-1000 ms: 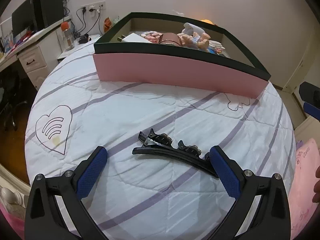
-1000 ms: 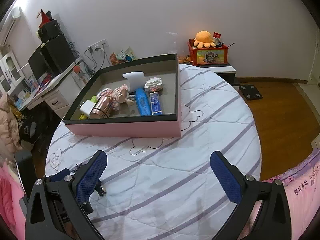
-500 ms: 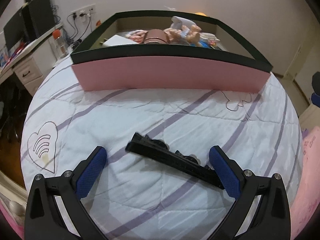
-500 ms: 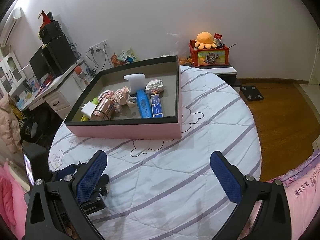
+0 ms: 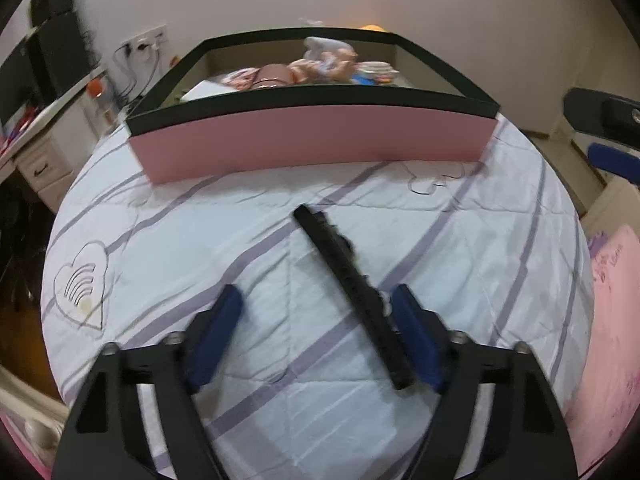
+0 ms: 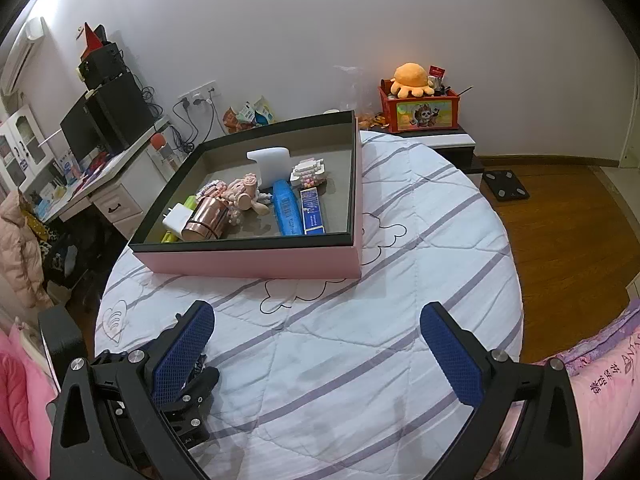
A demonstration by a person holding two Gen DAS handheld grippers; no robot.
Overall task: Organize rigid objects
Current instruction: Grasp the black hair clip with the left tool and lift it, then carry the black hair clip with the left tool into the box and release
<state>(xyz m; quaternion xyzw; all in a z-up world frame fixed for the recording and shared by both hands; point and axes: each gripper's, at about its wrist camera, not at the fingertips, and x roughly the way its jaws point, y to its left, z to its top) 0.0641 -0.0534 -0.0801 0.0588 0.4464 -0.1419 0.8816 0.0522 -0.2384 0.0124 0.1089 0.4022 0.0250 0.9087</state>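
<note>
A long black hair clip (image 5: 352,288) lies on the white striped bed cover, running diagonally between my left gripper's (image 5: 316,332) fingers, its near end against the right blue pad (image 5: 414,340). The left jaws are partly closed around the clip; the left pad (image 5: 212,340) stands apart from it. A pink box with a dark rim (image 5: 312,142) stands beyond and holds several items; in the right wrist view the pink box (image 6: 248,264) shows a copper cup (image 6: 204,222) and a blue tube (image 6: 286,212). My right gripper (image 6: 316,356) is open and empty above the cover.
The left gripper's body (image 6: 176,384) shows at lower left of the right wrist view. A desk with a monitor (image 6: 104,128) stands left of the bed. A red toy box (image 6: 420,110) sits on a stand behind. Wooden floor (image 6: 560,232) lies to the right.
The left gripper has turned and moved forward, so the clip now lies lengthwise between its fingers. The left fingers have closed in from wide open. The right gripper has moved little.
</note>
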